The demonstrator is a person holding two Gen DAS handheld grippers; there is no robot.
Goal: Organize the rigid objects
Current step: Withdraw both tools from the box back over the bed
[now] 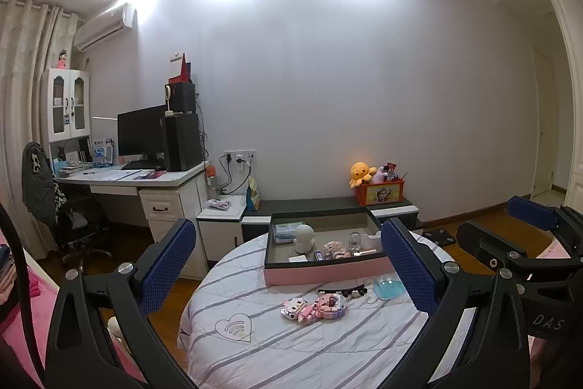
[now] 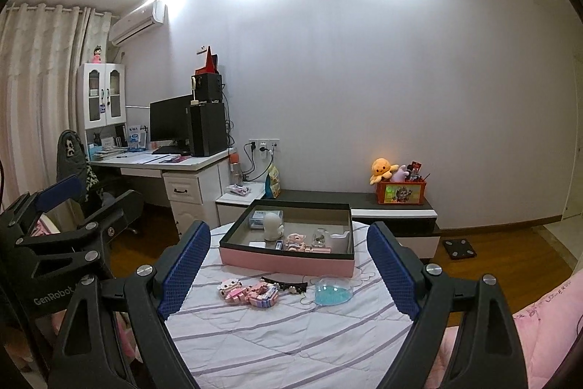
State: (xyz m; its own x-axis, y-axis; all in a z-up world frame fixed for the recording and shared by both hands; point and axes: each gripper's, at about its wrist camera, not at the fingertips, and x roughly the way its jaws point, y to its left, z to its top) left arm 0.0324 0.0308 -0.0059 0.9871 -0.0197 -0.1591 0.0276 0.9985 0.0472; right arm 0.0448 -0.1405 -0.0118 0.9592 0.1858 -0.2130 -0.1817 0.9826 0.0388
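Observation:
A round table with a striped white cloth (image 1: 291, 352) (image 2: 273, 345) bears a shallow pink box with a dark rim (image 1: 324, 270) (image 2: 284, 261). The box holds a white figure (image 1: 304, 237) (image 2: 272, 226), a pink toy, a small glass jar and other bits. In front of it lie two pink block figures (image 1: 313, 307) (image 2: 249, 292), a black hair clip (image 1: 342, 292) (image 2: 284, 283) and a clear cup with blue beads (image 1: 388, 287) (image 2: 333, 290). My left gripper (image 1: 288, 232) (image 2: 91, 197) and right gripper (image 2: 289, 230) (image 1: 503, 225) hover side by side short of the table, both open with nothing between the fingers.
A desk with a monitor (image 1: 140, 133) and an office chair (image 1: 73, 217) stand at the left. A low cabinet (image 2: 382, 206) behind the table carries an orange box with plush toys (image 2: 400, 190). Pink bedding (image 2: 546, 334) lies at the near sides.

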